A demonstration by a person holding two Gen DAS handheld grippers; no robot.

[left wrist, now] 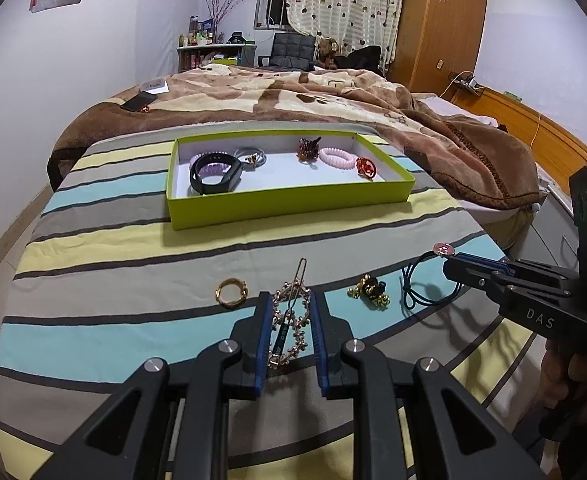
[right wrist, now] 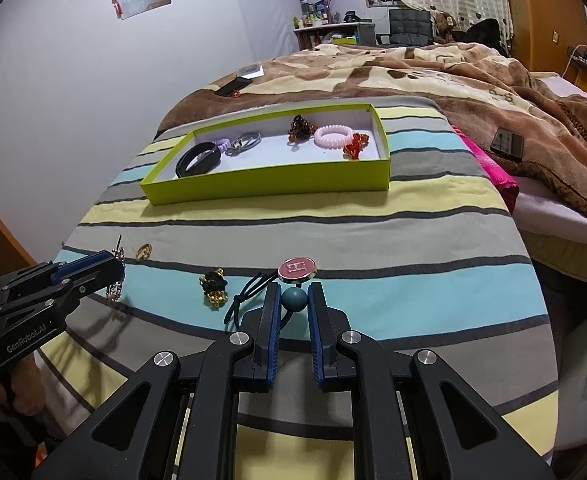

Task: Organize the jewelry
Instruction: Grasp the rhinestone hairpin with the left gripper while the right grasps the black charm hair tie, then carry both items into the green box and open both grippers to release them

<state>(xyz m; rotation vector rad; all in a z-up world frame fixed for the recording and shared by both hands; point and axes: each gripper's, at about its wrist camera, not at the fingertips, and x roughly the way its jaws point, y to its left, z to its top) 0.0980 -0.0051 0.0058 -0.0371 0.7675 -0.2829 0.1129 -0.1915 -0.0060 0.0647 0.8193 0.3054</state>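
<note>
Holding one piece each, both grippers hover over the striped sheet [left wrist: 113, 240], short of the green box [left wrist: 289, 208]. The left gripper [left wrist: 289, 316] is clamped on the hair clip [left wrist: 289, 320]: its pads press the beaded sides, and the wire end projects forward past the tips, so the clip can be laid down lengthwise. In the right view the clip hangs clear of the sheet. The right gripper [right wrist: 293, 300] is clamped on the teal bead [right wrist: 294, 299] of a hair tie [right wrist: 249, 292]; the pink disc [right wrist: 297, 269] sits just beyond the tips and the cord trails to the left, part of it apparently on the sheet. Gripping the bead, the firmest part, likely keeps the soft cord from slipping.

The box lies well ahead and already holds a black band [left wrist: 209, 178], coil ties [left wrist: 335, 157] and red and brown clips. A gold ring [left wrist: 231, 293] and a black-and-gold piece [left wrist: 369, 290] remain on the sheet between the grippers, untouched.

Judged step: carry both pieces to the box. Risk: the trailing cord may snag the black-and-gold piece nearby.
</note>
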